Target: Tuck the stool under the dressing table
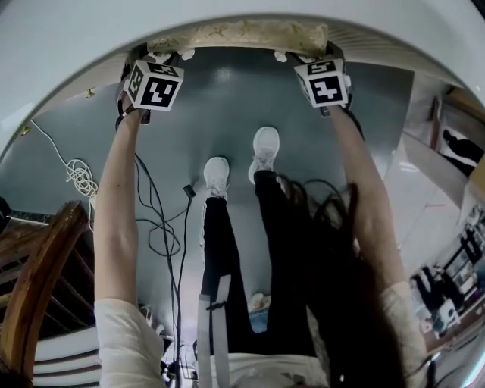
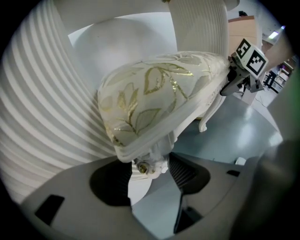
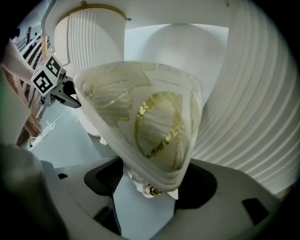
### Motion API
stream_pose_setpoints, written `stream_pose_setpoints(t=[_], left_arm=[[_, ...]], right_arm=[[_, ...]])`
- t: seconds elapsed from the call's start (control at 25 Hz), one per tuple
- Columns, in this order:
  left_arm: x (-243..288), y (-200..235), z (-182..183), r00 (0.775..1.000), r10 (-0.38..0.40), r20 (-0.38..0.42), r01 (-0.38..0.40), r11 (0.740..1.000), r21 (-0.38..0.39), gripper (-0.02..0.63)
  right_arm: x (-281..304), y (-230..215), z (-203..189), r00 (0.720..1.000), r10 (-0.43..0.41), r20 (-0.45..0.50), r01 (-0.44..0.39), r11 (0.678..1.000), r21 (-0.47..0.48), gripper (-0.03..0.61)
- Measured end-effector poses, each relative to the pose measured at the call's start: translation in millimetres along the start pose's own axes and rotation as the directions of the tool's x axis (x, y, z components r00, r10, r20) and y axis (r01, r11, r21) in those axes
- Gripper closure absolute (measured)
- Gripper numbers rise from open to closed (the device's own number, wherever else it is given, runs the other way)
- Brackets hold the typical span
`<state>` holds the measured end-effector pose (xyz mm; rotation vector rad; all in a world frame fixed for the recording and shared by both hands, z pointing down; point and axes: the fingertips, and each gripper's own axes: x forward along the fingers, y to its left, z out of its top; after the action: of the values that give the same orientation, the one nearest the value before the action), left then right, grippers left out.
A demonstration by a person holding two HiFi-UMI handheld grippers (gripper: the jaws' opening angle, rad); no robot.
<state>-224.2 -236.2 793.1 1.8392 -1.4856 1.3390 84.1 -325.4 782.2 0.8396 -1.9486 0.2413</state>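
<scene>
Our left tool (image 2: 150, 171) is clenching one near corner of the cream cushioned stool with its gold leaf pattern and carved white frame (image 2: 154, 93). The frame's corner block, with its small brass knob, is sitting between the jaws, and both pads are pressing on it. Our right tool (image 3: 150, 183) is gripping the other near corner in the same way. We are holding both tools pointing steeply down, well apart, one at each end of the seat's near edge.

From above, only a narrow strip of the cushion is showing past the front edge of the white, round-fronted dressing table (image 1: 242, 11); the rest of the seat is lying beneath its top. Along the tools, the stool is standing in the knee gap between the two white ribbed pedestals (image 2: 42, 108), with its legs on the grey-blue floor (image 1: 227, 114).

We are judging the tuck as nearly finished. What is remaining looks like a last short push, if any room is left behind the stool, then letting go with both tools and drawing them back.
</scene>
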Motion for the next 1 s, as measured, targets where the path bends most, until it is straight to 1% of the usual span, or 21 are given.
stream_pose_setpoints(t=[0.08, 0.2, 0.4, 0.52, 0.6, 0.68, 0.76, 0.92, 0.96, 1.0], left_arm=[[-5.5, 0.0, -0.4, 1.000, 0.023, 0.013, -0.022, 0.999, -0.025, 0.368], [-17.5, 0.0, -2.4, 0.999, 0.035, 0.026, -0.034, 0.998, -0.059, 0.368], [-45.1, -5.2, -1.1, 0.999, 0.023, 0.042, -0.017, 0.991, -0.136, 0.368], [-72.9, -13.9, 7.4, 0.998, 0.005, 0.062, 0.004, 0.990, -0.144, 0.368], [-96.5, -14.9, 15.5, 0.996, -0.006, 0.089, 0.022, 0.985, -0.173, 0.368], [-122.2, -16.1, 21.2, 0.992, -0.021, 0.124, 0.049, 0.973, -0.225, 0.368], [-150.1, -17.8, 27.3, 0.986, -0.032, 0.166, 0.073, 0.965, -0.252, 0.368], [-221.3, -18.2, 45.3, 0.972, -0.039, 0.234, 0.093, 0.969, -0.228, 0.370], [-242.1, -19.4, 50.9, 0.967, -0.039, 0.253, 0.099, 0.968, -0.230, 0.381], [-264.2, -20.2, 58.0, 0.960, -0.036, 0.278, 0.105, 0.965, -0.240, 0.414]], right_arm=[[-5.6, 0.1, -1.6, 1.000, -0.019, -0.002, 0.019, 0.999, 0.040, 0.256], [-16.2, 1.9, -3.2, 1.000, -0.022, 0.001, 0.022, 0.996, 0.090, 0.256], [-45.5, 10.0, 0.8, 0.999, -0.038, 0.011, 0.036, 0.991, 0.128, 0.256], [-75.6, 8.7, 4.4, 0.998, -0.062, 0.025, 0.056, 0.980, 0.191, 0.258], [-99.7, 12.4, 13.1, 0.997, -0.068, 0.048, 0.056, 0.976, 0.211, 0.258], [-125.3, 21.1, 22.5, 0.995, -0.071, 0.073, 0.053, 0.973, 0.224, 0.258], [-153.7, 28.8, 30.7, 0.992, -0.080, 0.100, 0.053, 0.967, 0.251, 0.258], [-223.3, 40.8, 49.8, 0.984, -0.088, 0.152, 0.041, 0.956, 0.291, 0.262], [-243.4, 42.9, 55.2, 0.982, -0.095, 0.166, 0.042, 0.954, 0.298, 0.273], [-264.4, 43.6, 61.7, 0.977, -0.108, 0.183, 0.047, 0.950, 0.309, 0.293]])
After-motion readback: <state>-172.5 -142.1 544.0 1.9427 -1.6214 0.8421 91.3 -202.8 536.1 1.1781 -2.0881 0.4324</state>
